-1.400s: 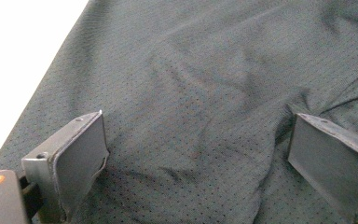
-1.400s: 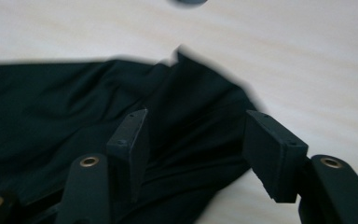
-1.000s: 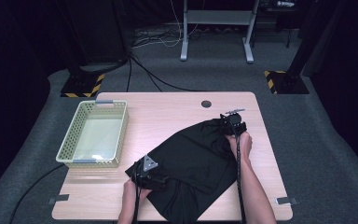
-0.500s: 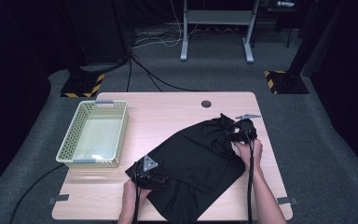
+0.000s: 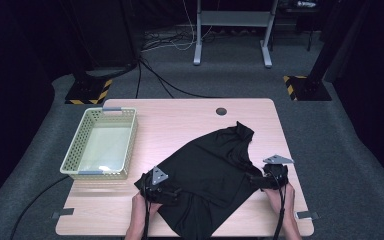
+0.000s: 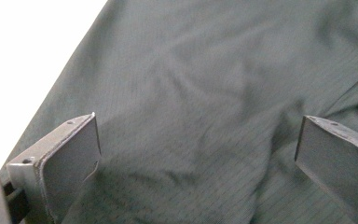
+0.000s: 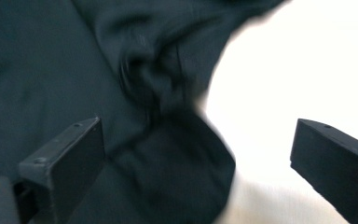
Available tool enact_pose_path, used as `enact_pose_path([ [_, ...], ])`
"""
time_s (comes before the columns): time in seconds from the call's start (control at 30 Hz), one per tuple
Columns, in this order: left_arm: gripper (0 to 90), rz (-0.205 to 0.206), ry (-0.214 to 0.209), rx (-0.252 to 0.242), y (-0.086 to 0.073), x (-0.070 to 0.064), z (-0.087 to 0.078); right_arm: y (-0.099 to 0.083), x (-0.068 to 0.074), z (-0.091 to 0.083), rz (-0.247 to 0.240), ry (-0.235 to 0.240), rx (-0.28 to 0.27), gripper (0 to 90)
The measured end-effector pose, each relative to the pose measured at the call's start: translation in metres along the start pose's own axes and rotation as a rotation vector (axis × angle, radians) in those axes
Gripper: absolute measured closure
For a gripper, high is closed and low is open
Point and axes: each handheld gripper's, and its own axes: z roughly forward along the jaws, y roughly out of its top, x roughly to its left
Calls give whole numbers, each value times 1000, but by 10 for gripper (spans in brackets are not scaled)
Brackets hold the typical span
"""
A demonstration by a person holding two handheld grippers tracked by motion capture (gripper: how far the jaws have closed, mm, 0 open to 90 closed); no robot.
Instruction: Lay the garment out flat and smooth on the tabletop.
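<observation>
Dark carpet and black drapes surround a pale wooden table (image 5: 180, 115), where a black garment (image 5: 210, 170) lies spread from the centre toward 6 o'clock, one corner reaching toward 1 o'clock. At 9 o'clock sits a pale green basket (image 5: 75, 150) (mesh-walled). Over the cloth's 8 o'clock edge, the left gripper (image 6: 198, 154) has its jaws spread wide, holding nothing. At the 4 o'clock edge, the right gripper (image 7: 196, 163) gapes equally wide above a rumpled fold and bare tabletop.
</observation>
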Motion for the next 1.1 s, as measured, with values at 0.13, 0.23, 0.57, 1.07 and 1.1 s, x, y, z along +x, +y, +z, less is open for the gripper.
enact_pose_path([
  [0.13, 1, 53, -48, -6, 21, -18, 9, -13, -4, 3, -11, -32, 28, 0],
  [0.23, 3, 145, 5, 72, 34, -33, 25, -18, -7, 6, -7, -35, 28, 0],
  [0.57, 4, 90, -35, 106, 23, -19, 30, -16, -4, 9, -22, -44, 28, 0],
  [1.07, 4, 8, 8, 106, -2, 6, 2, -3, 26, 26, -46, 14, 36, 0],
  [1.1, 4, 10, 7, 118, -1, 6, 1, -3, 26, 26, -46, 17, 35, 0],
])
